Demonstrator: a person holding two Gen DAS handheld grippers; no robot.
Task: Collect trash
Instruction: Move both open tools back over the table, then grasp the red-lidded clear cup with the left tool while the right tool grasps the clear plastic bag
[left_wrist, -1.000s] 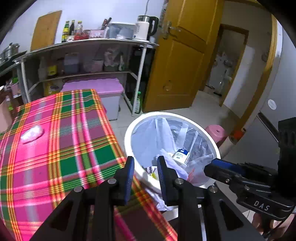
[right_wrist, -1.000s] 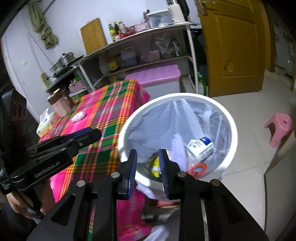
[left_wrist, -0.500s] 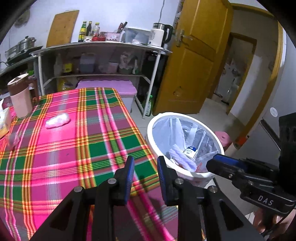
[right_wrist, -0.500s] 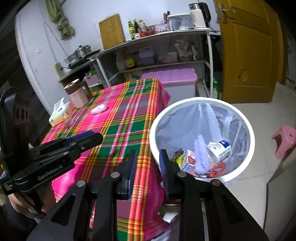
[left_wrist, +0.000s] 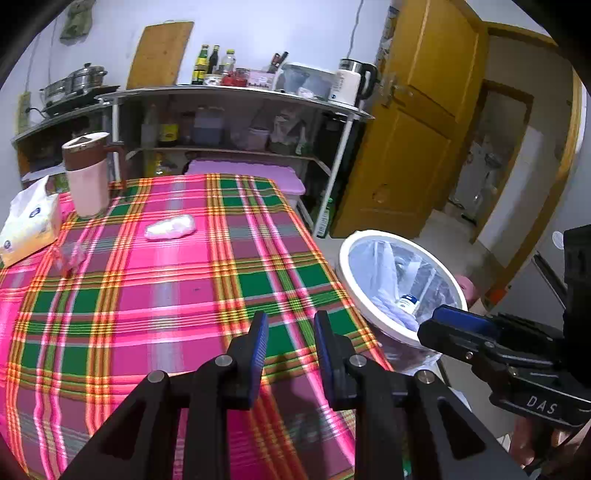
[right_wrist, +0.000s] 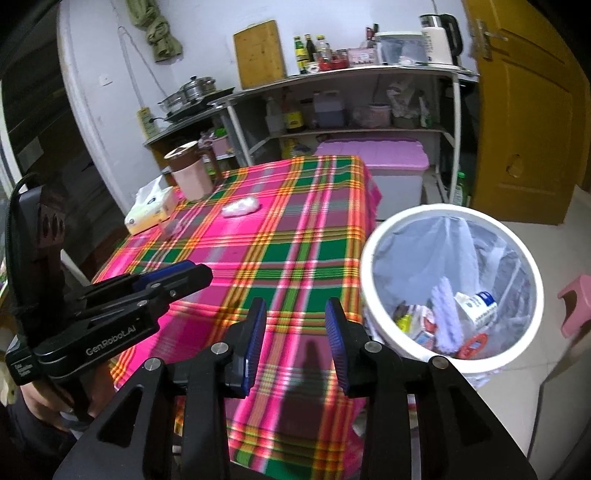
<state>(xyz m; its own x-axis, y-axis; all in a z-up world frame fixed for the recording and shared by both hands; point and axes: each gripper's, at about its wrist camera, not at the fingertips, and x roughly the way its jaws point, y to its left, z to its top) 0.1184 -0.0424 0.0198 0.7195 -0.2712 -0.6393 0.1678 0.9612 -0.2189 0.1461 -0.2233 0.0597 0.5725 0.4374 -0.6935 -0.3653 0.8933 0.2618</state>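
A white crumpled wrapper (left_wrist: 170, 228) lies on the pink plaid tablecloth (left_wrist: 155, 295), far from both grippers; it also shows in the right wrist view (right_wrist: 240, 206). A small clear plastic scrap (left_wrist: 70, 254) lies near the tissue pack. A white bin (right_wrist: 373, 266) with a clear liner stands on the floor to the right of the table and holds several pieces of trash; it also shows in the left wrist view (left_wrist: 345, 266). My left gripper (left_wrist: 290, 347) is open and empty above the table's near edge. My right gripper (right_wrist: 295, 339) is open and empty above the table's near right corner.
A tissue pack (left_wrist: 27, 221) and a brown-lidded pitcher (left_wrist: 86, 173) stand at the table's far left. A metal shelf rack (left_wrist: 236, 122) and a pink storage box (right_wrist: 373, 158) are behind. A yellow door (left_wrist: 413, 129) and a pink stool (right_wrist: 576, 302) are to the right.
Both grippers have pulled back and up from over the bin toward the table. More of the table is in view. Both stay open and empty.
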